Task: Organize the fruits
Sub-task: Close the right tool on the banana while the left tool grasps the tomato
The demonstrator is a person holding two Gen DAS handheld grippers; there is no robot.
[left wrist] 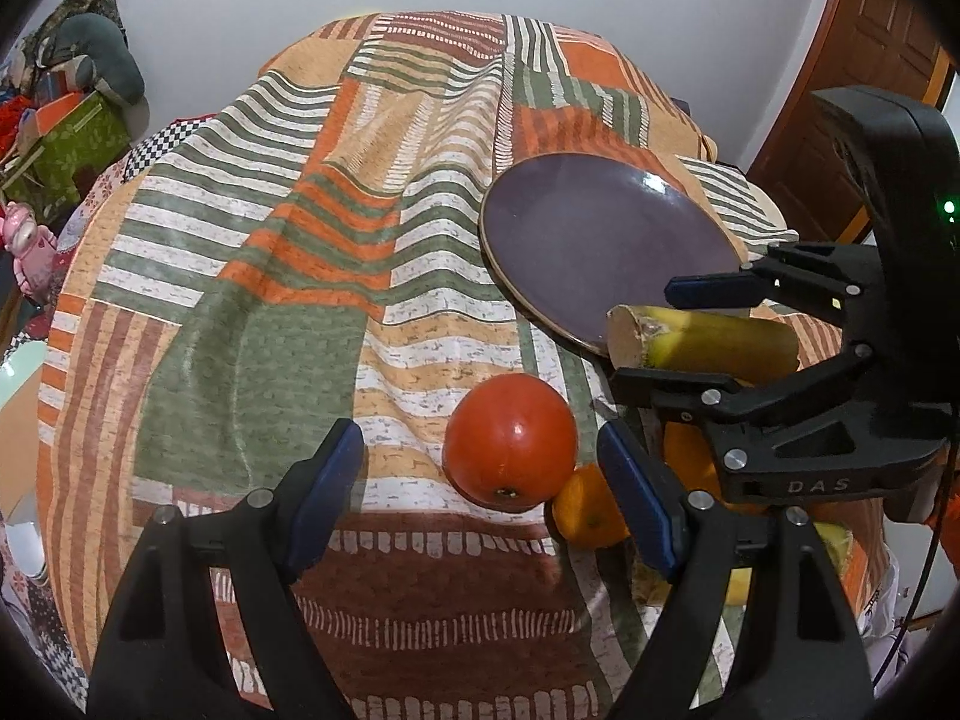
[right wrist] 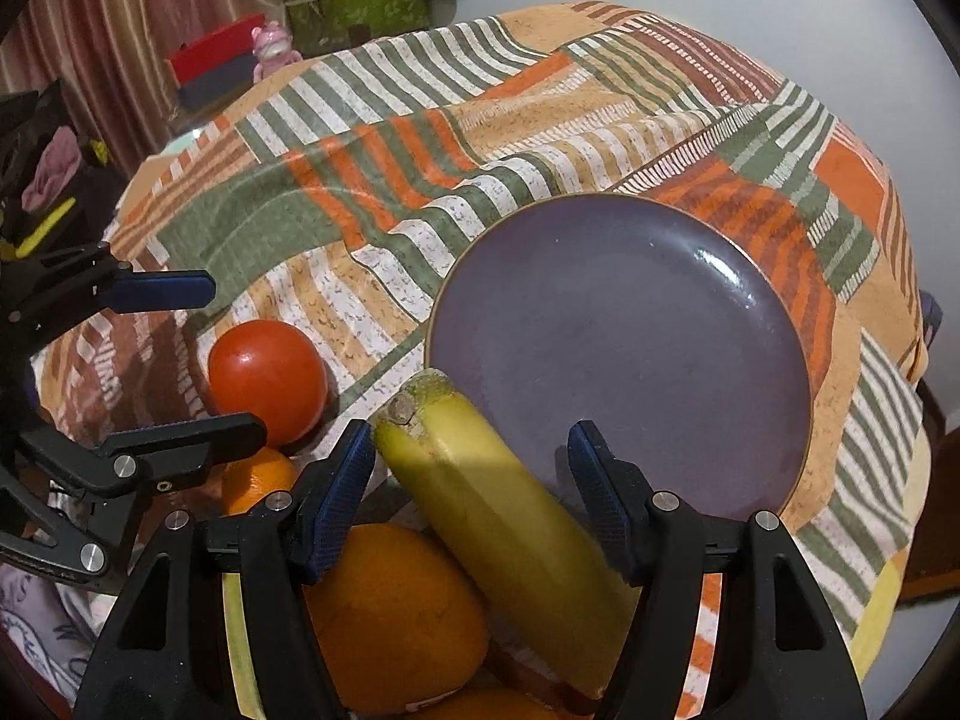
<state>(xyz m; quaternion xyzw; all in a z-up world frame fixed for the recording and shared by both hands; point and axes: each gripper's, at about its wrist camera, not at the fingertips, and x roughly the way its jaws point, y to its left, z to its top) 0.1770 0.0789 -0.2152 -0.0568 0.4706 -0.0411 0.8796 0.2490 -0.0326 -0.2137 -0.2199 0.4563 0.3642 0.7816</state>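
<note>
A red round fruit (left wrist: 510, 441) (right wrist: 268, 381) lies on the striped cloth, just ahead of my open left gripper (left wrist: 480, 501) and between its fingers' lines. A small orange (left wrist: 585, 510) (right wrist: 258, 486) touches it on the right. A yellow banana (right wrist: 504, 516) (left wrist: 702, 339) lies between the open fingers of my right gripper (right wrist: 471, 498), its cut end over the rim of the purple plate (right wrist: 630, 336) (left wrist: 600, 240). The fingers do not grip it. A large orange (right wrist: 396, 612) lies under the right gripper. The right gripper shows in the left wrist view (left wrist: 660, 333).
The striped cloth (left wrist: 300, 276) covers a rounded table that drops off at all edges. Boxes and toys (left wrist: 66, 138) stand beyond the left edge; a wooden door (left wrist: 870, 42) is at the right. The left gripper (right wrist: 225, 357) shows at the left of the right wrist view.
</note>
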